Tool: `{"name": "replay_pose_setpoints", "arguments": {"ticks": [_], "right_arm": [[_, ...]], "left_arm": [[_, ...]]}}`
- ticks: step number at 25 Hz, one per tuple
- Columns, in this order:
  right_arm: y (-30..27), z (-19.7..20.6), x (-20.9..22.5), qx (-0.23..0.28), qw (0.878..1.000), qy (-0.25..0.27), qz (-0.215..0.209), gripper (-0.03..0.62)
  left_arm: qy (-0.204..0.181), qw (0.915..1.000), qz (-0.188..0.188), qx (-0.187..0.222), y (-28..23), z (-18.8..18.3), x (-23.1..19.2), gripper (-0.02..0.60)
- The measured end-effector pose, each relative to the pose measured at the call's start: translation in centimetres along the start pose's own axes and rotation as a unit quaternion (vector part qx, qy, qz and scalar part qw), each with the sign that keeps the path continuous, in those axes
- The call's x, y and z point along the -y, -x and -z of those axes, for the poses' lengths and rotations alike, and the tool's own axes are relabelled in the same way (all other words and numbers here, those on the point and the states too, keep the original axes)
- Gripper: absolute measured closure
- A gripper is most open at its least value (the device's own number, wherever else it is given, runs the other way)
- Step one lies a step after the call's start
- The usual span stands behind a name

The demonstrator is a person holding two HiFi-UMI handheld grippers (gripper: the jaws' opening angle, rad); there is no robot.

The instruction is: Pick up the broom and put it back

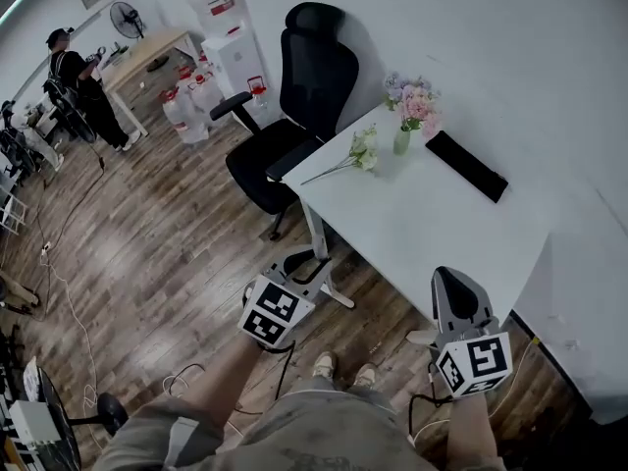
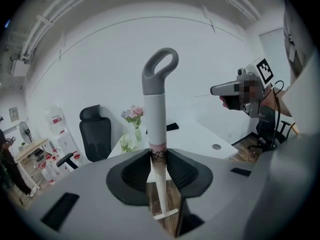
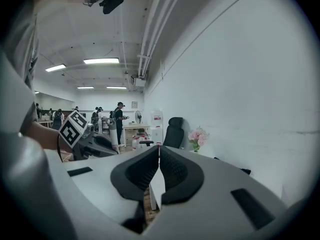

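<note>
The broom handle (image 2: pixel 155 114) is a white tube with a grey loop grip at its top. It stands upright between the jaws of my left gripper (image 2: pixel 159 155), which is shut on it just below a pink band. The broom's head is out of sight. In the head view the left gripper (image 1: pixel 285 285) is raised over the wood floor in front of the desk, and I cannot make out the broom there. My right gripper (image 3: pixel 159 151) is shut with nothing between its jaws. It is held up at the right, at the desk's near edge (image 1: pixel 449 283), apart from the broom.
A white desk (image 1: pixel 432 234) carries a vase of flowers (image 1: pixel 412 116) and a flat black slab (image 1: pixel 466 165). A black office chair (image 1: pixel 294 126) stands at its left end. Water bottles (image 1: pixel 191 101) and a person (image 1: pixel 83 86) are at the far left. Cables lie on the floor.
</note>
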State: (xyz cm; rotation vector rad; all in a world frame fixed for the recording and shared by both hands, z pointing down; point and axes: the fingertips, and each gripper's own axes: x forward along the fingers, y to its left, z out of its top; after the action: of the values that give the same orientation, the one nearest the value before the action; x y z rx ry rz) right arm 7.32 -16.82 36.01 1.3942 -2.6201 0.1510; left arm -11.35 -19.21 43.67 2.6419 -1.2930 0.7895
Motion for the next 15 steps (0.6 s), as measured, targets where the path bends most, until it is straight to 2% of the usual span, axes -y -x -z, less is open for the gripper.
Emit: {"name": "replay_pose_setpoints", "arguments": {"ticks": [8,15], "right_arm": [[4.1,-5.2,0.1,0.046,0.999,0.022,0.018,0.562],[5.9,-5.5,-0.5,0.044,0.998,0.033,0.015,0.562]], "left_arm": [[0.005,0.9988,-0.015,0.047,6.3,-3.7,0.2,0.476],[0.014,0.9972,-0.021,0.07,9.0,-4.3,1.3,0.479]]}}
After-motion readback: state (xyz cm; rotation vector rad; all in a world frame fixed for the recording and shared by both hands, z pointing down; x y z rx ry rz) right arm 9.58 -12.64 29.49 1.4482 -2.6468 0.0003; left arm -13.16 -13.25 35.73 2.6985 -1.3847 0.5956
